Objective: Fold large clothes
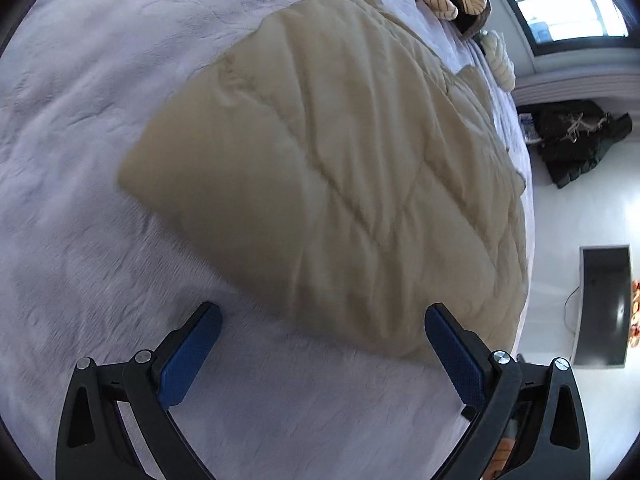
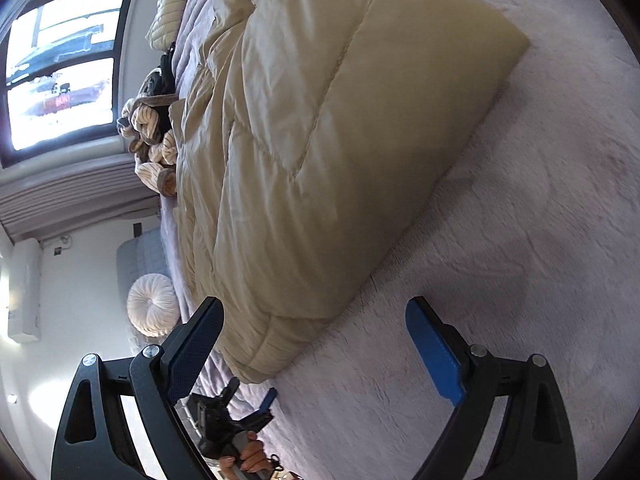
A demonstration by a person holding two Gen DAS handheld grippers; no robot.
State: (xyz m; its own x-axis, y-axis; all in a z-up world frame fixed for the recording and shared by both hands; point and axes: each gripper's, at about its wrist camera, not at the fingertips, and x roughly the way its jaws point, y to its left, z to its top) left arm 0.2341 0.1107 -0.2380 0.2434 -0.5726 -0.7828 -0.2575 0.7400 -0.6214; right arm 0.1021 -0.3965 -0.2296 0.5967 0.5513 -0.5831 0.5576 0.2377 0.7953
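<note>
Both tongs, left tongs [image 1: 322, 320] and right tongs [image 2: 314, 314], gape wide and empty over the folded beige quilt [image 1: 340, 152] at frame centre on the bed [image 1: 80, 120].

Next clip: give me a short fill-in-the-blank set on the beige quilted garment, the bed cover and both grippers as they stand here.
1. The beige quilted garment lies on a pale ____ bed cover.
2. The jaws of the left gripper stand ____, with nothing between them.
3. The pads of the right gripper are coloured ____.
4. The right gripper holds ____.

Missing words: lilac; open; blue; nothing
</note>
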